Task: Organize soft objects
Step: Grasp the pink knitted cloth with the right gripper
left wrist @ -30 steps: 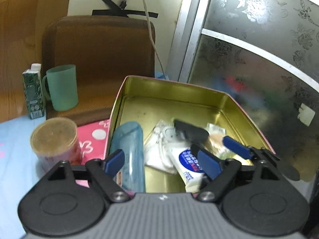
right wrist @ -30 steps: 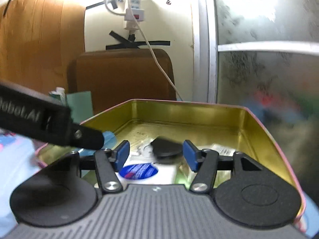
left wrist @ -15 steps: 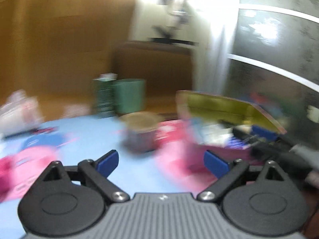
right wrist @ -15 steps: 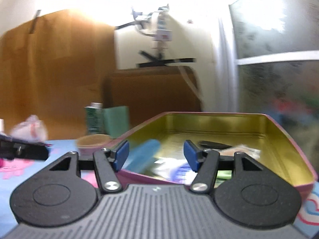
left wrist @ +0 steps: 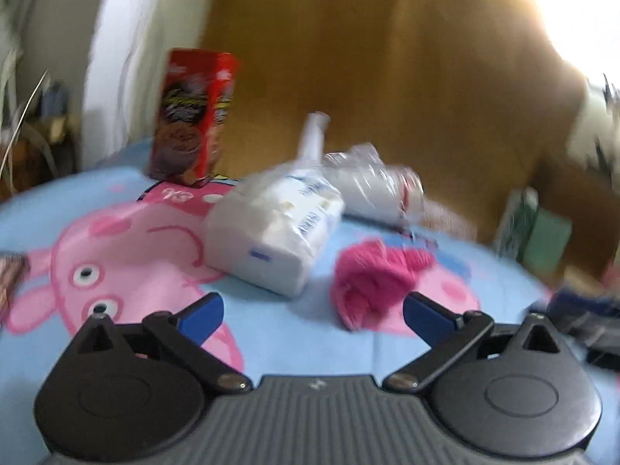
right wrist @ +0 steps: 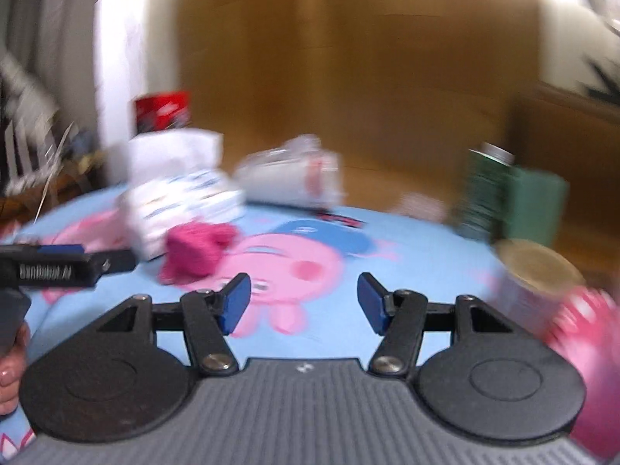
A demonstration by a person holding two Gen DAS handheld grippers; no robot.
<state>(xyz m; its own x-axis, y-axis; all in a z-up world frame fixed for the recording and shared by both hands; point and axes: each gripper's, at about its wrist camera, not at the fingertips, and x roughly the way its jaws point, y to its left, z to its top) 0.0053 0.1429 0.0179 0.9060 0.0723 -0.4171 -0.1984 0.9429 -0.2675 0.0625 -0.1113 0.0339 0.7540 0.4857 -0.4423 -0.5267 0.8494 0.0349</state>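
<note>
backdrop: brown wood panel (left wrist: 368, 77) across the rear
left side: white curtain (left wrist: 116, 58), blurred, possibly a wall edge
surface: blue cartoon-pig cloth (left wrist: 290, 329) covers the desk
light: strong glare top right (left wrist: 573, 0), washes out detail
focus: motion blur in both views

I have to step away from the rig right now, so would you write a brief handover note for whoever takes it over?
Left gripper: jaws opening, nothing between them, facing the soft things on the blue cartoon cloth.
Right gripper: jaws part open, empty, over the same cloth.
Soft things: pink fluffy item nearest the left gripper; white tissue pack beside it; clear-wrapped white bundle behind.
Done: cannot tell from these views; the pictures are blurred.
Left: those three lie loose on the cloth, none gripped. The pink item looks like the likeliest next pick.
</note>
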